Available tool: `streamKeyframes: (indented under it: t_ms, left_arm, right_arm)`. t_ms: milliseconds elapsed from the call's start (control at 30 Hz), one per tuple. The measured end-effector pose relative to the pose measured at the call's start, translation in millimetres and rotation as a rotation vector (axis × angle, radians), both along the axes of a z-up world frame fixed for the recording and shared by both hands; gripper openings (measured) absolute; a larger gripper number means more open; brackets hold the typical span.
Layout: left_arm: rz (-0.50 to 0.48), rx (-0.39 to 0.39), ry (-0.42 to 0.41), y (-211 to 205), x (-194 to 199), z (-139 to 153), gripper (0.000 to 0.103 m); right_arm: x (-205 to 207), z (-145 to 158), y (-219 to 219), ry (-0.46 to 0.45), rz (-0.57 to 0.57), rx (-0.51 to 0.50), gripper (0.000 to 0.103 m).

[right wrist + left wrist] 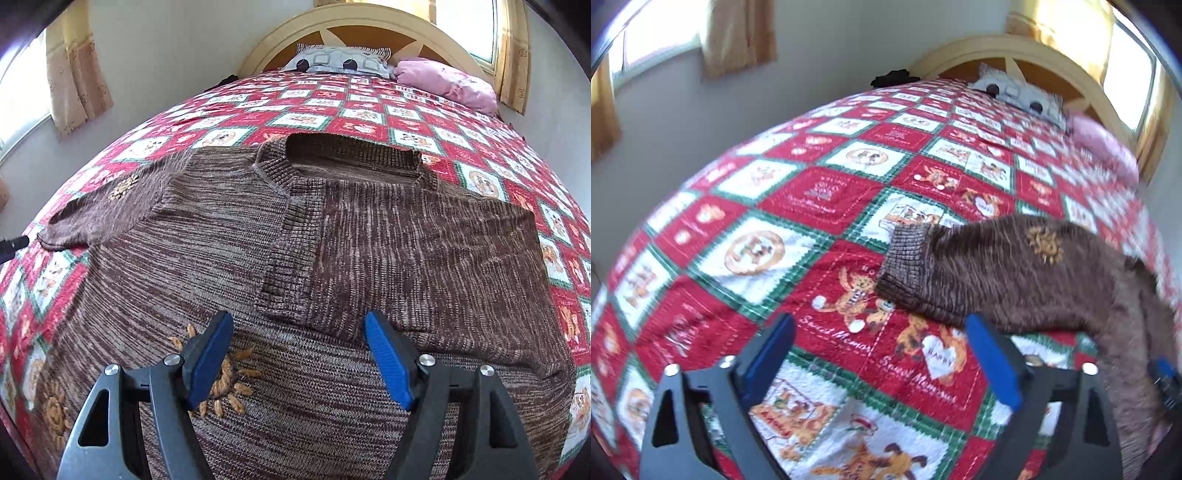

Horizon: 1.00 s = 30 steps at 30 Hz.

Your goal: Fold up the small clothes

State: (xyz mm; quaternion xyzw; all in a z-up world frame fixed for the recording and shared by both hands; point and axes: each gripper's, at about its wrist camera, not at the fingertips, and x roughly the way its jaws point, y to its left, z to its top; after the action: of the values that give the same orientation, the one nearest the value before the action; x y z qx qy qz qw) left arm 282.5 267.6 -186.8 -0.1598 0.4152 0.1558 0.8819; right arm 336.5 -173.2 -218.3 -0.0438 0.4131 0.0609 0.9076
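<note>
Brown knit sweater (332, 240) flat on quilt (369, 110); no containers.

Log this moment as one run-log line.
sweater: flat on quilt, right sleeve folded in, left sleeve out | left gripper: open, empty | right gripper: open, empty

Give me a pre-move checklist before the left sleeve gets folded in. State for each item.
1. Right sleeve folded across the sweater chest: ok.
2. Left sleeve lying spread out on the quilt, unfolded: ok, ready to grab.
3. Left tongs open, nothing between the pads: ok.
4. Left tongs at the sleeve cuff: not ok, the cuff lies beyond the fingertips.
5. Right tongs open and empty over the sweater body: ok.
6. Hem lying flat: cannot tell, hidden below the right wrist view.
</note>
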Motion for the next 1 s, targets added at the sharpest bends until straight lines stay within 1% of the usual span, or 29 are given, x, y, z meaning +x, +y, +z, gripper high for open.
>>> streamKeyframes:
  t_ms: [33,100,167,233,300,333,367,400,433,467,533,600,667,833,933,1000]
  left_arm:
    - [-0.002,-0.027,-0.005,-1,2,-3,0.085]
    - [-0.013,-0.058,-0.001,-1,8,-8,0.069]
    - [-0.021,-0.088,0.013,-4,20,-16,0.060]
    - [-0.011,-0.084,-0.004,-7,25,-15,0.059]
    - [-0.007,-0.089,-0.006,-7,31,-15,0.050]
    - [0.002,-0.096,-0.007,-6,33,-15,0.047]
    - [0.005,-0.105,-0.012,-5,34,-14,0.041]
    - [0.004,-0.120,-0.016,-4,37,-15,0.030]
    - [0.008,-0.120,-0.017,-2,37,-15,0.024]
    - [0.019,-0.122,-0.020,-1,37,-15,0.012]
    - [0.015,-0.157,-0.033,3,38,-15,0.011]
    - [0.012,-0.187,-0.062,6,35,-12,0.010]
    - [0.008,-0.187,-0.101,6,33,-4,0.010]
    - [-0.018,-0.201,-0.152,-2,38,13,0.009]
    - [-0.066,-0.214,-0.187,-18,50,29,0.009]
    - [-0.108,-0.205,-0.208,-35,58,41,0.009]
  right_arm:
    - [-1,-1,2,-0.007,0.000,-0.018,0.074]
    - [-2,-3,6,-0.016,0.001,-0.045,0.074]
    - [-2,-3,6,-0.022,0.001,-0.052,0.074]
    - [-1,-3,4,-0.025,0.002,-0.033,0.075]
    - [-1,-3,2,-0.027,0.002,-0.022,0.075]
    - [-1,-3,2,-0.029,0.002,-0.023,0.075]
    - [-1,-3,3,-0.030,0.002,-0.026,0.075]
    - [-2,-3,4,-0.031,0.002,-0.029,0.075]
    - [-1,-3,4,-0.033,0.002,-0.032,0.075]
    - [-3,-3,4,-0.034,0.002,-0.033,0.075]
    - [-3,-3,4,-0.036,0.002,-0.031,0.075]
    - [-3,-3,4,-0.036,0.002,-0.030,0.075]
    - [-3,-3,4,-0.037,0.002,-0.031,0.075]
    - [-4,-3,3,-0.037,0.003,-0.030,0.075]
    - [-4,-3,3,-0.039,0.001,-0.028,0.075]
    - [-4,-2,3,-0.040,0.000,-0.027,0.075]
